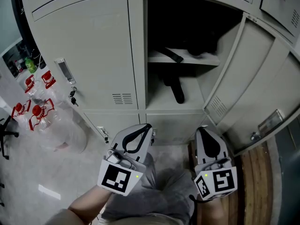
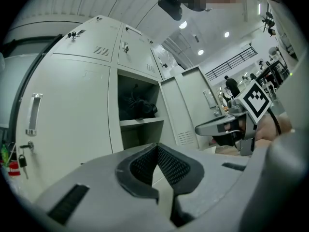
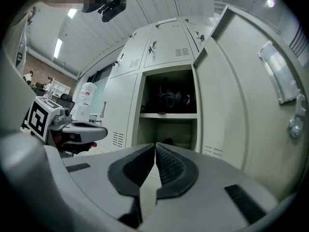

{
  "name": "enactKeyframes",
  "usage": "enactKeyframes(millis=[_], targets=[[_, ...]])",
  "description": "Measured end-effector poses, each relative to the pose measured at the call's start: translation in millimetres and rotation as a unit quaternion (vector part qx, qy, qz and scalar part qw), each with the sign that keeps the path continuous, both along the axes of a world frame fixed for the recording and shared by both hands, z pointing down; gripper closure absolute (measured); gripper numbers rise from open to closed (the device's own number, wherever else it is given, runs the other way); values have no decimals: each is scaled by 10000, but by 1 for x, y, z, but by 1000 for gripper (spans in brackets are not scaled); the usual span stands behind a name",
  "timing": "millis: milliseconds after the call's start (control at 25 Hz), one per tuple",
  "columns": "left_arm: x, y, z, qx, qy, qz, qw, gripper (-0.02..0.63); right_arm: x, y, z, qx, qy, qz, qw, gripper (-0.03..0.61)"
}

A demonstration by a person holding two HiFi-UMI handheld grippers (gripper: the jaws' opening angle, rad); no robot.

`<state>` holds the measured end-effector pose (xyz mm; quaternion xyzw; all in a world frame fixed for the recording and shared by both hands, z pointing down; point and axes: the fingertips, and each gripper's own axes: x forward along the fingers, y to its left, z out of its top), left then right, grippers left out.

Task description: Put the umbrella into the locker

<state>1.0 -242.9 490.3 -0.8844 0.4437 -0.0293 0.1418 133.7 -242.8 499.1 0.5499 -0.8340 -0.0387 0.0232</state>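
Observation:
The black folded umbrella [image 1: 176, 89] lies on the floor of the open locker compartment [image 1: 159, 100], handle end toward the front. Its dark tip [image 3: 166, 141] shows just over my right jaws. Other black things [image 1: 199, 48] sit on the shelf [image 1: 185, 59] above it, a dark bundle [image 2: 140, 108] in the left gripper view. My left gripper [image 1: 148, 128] and right gripper [image 1: 203, 131] hang side by side in front of the locker's base, below the opening. Both are shut with nothing between the pads. Each gripper sees the other: the right gripper [image 2: 227, 127], the left gripper [image 3: 77, 129].
The locker door [image 1: 239, 78] stands swung out to the right. The neighbouring door on the left [image 1: 89, 55] is closed, with keys [image 1: 72, 96] in its lock. Clear bottles with red labels [image 1: 37, 111] stand on the floor at left. Wooden boards [image 1: 255, 172] lie at right.

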Motion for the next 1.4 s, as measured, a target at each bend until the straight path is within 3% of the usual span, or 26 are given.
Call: enactKeyframes(millis=[720,1400], targets=[[-8,8,37,-447,-65,-124,9989,606,8,21,24,-149,23,-8,9999,572],[-11,5,39,-405,-129,-169,9990,606,9,20,29,-186,-66,-9,9998,572]])
